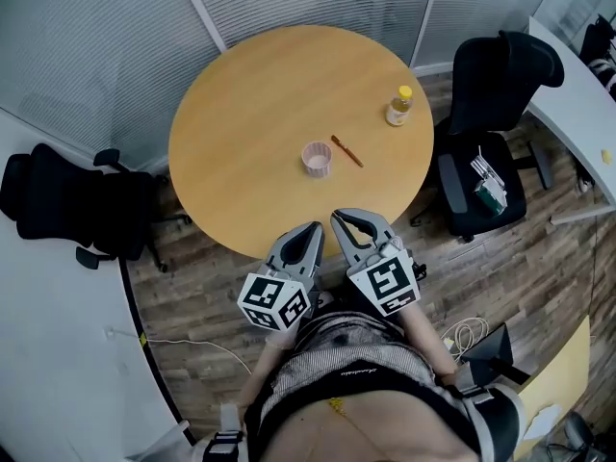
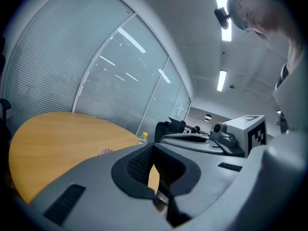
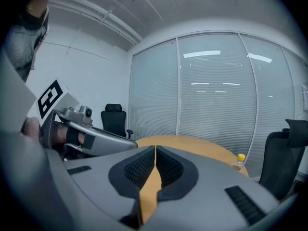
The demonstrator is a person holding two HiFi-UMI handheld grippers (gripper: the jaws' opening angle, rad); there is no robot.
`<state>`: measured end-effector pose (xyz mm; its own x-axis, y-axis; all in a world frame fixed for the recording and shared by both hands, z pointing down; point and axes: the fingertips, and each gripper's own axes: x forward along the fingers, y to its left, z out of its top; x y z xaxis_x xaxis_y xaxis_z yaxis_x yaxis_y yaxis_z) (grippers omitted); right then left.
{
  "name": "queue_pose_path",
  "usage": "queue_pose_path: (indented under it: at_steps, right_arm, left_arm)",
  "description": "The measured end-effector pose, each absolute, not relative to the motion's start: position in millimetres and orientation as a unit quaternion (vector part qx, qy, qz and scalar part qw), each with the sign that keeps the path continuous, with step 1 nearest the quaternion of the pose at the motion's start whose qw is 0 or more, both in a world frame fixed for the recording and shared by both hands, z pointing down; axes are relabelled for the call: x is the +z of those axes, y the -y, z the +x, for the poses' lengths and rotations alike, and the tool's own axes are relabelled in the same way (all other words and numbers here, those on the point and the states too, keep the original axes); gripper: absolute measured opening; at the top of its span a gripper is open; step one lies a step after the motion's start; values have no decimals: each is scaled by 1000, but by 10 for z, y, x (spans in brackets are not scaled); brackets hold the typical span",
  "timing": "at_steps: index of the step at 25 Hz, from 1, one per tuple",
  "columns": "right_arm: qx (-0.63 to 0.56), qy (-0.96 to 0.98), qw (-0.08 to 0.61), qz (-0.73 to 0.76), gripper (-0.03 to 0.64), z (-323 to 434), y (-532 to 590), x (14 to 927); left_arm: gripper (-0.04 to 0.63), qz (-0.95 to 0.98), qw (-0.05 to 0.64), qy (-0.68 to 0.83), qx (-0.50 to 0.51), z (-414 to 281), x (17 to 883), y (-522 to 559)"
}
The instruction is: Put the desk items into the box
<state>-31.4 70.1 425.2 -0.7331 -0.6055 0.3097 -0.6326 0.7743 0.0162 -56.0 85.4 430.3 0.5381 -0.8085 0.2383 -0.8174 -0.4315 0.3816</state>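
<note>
Both hand-held grippers sit closest, at the near edge of the round wooden table [image 1: 241, 94]: the left gripper [image 1: 312, 229] and right gripper [image 1: 341, 219] each have jaws pressed together on nothing, probably poised before a first reach. Beyond them, untouched, lie the small pink cup [image 1: 317, 158], the slim brown pen [image 1: 346, 150] just right of it, and the yellow-capped bottle [image 1: 399, 106] far right; no box shows in any view

Round table [image 1: 245, 94], black chair [image 1: 500, 70], wood floor [image 1: 525, 277]
</note>
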Motion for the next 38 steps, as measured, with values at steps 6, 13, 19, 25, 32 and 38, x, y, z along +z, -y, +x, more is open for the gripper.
queue_pose_path:
  at_steps: [6,13,19,25,32,38]
  right_arm:
    - [45,935,152,317,23,-271,-509,4278]
    - [45,937,156,310,23,-132,-353,4294]
    - [42,941,160,294,23,14,-218,4334]
    - [26,947,167,274,23,81,-83,4362]
    - [23,955,170,243,23,6,-10,4404]
    - [17,958,172,228,23,-183,29,4387]
  left_arm:
    - [-2,837,234,494,9,-507,4342,-651]
    - [-3,832,235,503,7,-396,4352,-480]
    - [-3,822,230,521,1,-320,4351,-328]
    - [-2,806,226,547,-9,-280,4359,-245]
    - [-2,785,235,572,-20,-342,4405,-230]
    - [-3,778,234,582,-24,-530,4383,-168]
